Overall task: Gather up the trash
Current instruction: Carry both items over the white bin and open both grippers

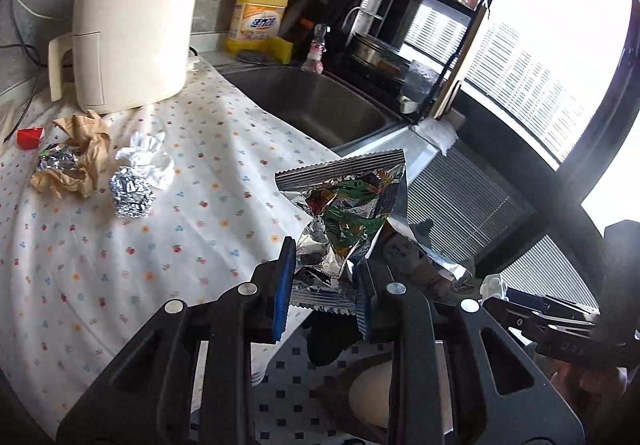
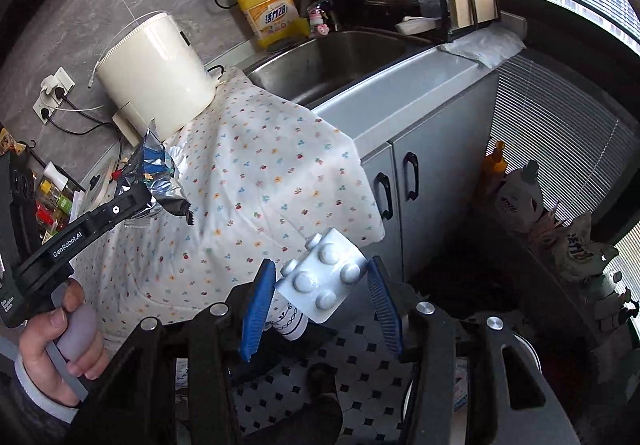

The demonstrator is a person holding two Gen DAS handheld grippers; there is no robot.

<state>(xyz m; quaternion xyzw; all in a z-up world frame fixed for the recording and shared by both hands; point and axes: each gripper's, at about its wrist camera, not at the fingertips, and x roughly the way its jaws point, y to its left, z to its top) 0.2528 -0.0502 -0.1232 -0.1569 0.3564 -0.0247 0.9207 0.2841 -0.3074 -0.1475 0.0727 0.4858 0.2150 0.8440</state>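
Observation:
My left gripper [image 1: 322, 273] is shut on a crumpled foil snack wrapper [image 1: 348, 213], held up off the counter's right edge; it also shows in the right wrist view [image 2: 156, 173]. My right gripper [image 2: 320, 285] is shut on a silver pill blister pack [image 2: 320, 277], held out past the counter over the floor. On the flowered cloth [image 1: 120, 253] lie a foil ball [image 1: 132, 191], crumpled white paper [image 1: 150, 155], crumpled brown paper [image 1: 80, 161], another foil piece [image 1: 54, 161] and a small red carton [image 1: 30, 136].
A cream air fryer [image 1: 132, 25] stands at the back of the counter. A steel sink [image 1: 316, 105] lies to its right, with a yellow detergent bottle [image 1: 260, 13] and a dish rack [image 1: 424, 25] behind. Grey cabinet doors [image 2: 420, 181] and a tiled floor [image 2: 352, 377] lie below.

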